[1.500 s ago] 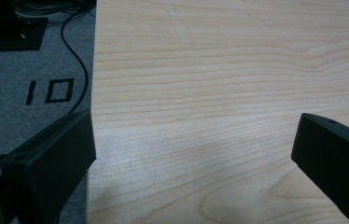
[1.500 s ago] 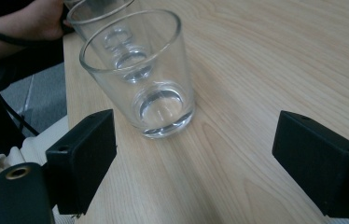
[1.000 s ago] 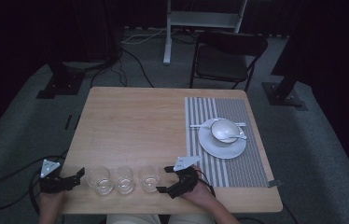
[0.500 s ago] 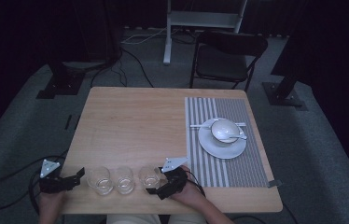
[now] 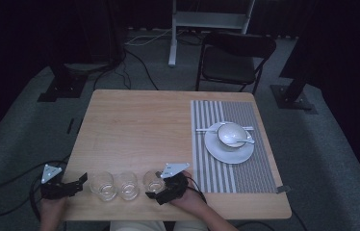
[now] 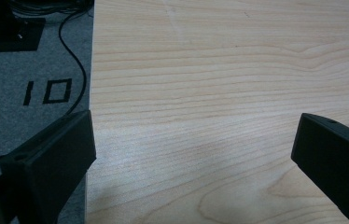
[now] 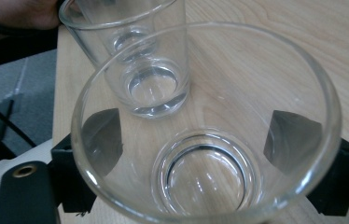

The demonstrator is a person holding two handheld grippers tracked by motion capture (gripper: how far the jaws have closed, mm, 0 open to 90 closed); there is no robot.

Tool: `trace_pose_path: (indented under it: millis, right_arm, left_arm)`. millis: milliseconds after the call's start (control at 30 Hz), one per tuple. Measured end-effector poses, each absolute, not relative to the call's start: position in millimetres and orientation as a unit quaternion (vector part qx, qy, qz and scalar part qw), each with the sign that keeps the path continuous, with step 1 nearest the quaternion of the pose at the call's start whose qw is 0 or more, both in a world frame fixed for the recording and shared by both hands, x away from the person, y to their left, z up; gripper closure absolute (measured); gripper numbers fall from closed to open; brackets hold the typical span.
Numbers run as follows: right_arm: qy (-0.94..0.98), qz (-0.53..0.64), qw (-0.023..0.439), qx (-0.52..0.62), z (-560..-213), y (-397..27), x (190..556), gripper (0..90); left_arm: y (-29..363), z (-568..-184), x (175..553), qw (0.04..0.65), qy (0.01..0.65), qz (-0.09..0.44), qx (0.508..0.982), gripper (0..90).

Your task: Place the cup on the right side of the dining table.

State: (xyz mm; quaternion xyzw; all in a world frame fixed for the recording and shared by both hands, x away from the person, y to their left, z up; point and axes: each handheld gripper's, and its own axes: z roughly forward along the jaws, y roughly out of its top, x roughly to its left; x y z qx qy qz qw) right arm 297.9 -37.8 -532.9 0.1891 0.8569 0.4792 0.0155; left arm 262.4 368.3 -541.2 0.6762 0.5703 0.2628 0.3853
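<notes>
On floor beside table (image 6: 238, 93), marking "10" (image 6: 47, 91); left gripper (image 6: 191, 158) jaws released; right gripper (image 7: 210, 140) jaws around glass (image 7: 207, 126), perhaps touching.

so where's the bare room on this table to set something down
The widest free patch is the bare wood of the table between its left edge and the striped placemat, from the far edge down to the three glasses. Near the placemat's front there is striped room too. It is crowded along the near edge, by the glasses and both tongs, and around the plate holding the bowl.

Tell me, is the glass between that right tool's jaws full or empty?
Empty. In the right gripper view the glass shows bare wood grain through its clear base, with no liquid line.
</notes>
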Motion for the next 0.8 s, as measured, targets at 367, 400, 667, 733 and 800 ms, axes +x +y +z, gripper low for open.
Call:
trace_pose_path:
  millis: [367, 400, 667, 733, 800]
  right_arm:
    - [0.859, 0.470, 0.064, 0.193, -531.4, -34.5, 291.5, 20.1]
    - [0.859, 0.468, 0.067, 0.194, -531.2, -34.3, 290.7, 20.1]
    - [0.857, 0.468, 0.059, 0.209, -527.0, -42.5, 291.9, 20.3]
    - [0.855, 0.470, 0.057, 0.213, -523.6, -44.7, 292.1, 20.3]
    - [0.853, 0.472, 0.059, 0.213, -519.3, -46.7, 292.2, 20.3]
  left_arm:
    - [368.4, -541.1, 262.3, 0.386, 0.569, 0.262, 0.677, 0.2]
    - [368.4, -541.2, 262.3, 0.387, 0.570, 0.261, 0.677, 0.2]
    - [368.3, -541.1, 262.5, 0.386, 0.569, 0.261, 0.677, 0.2]
    - [368.2, -541.2, 262.5, 0.386, 0.569, 0.261, 0.677, 0.2]
    - [368.2, -541.1, 262.5, 0.386, 0.569, 0.261, 0.678, 0.1]
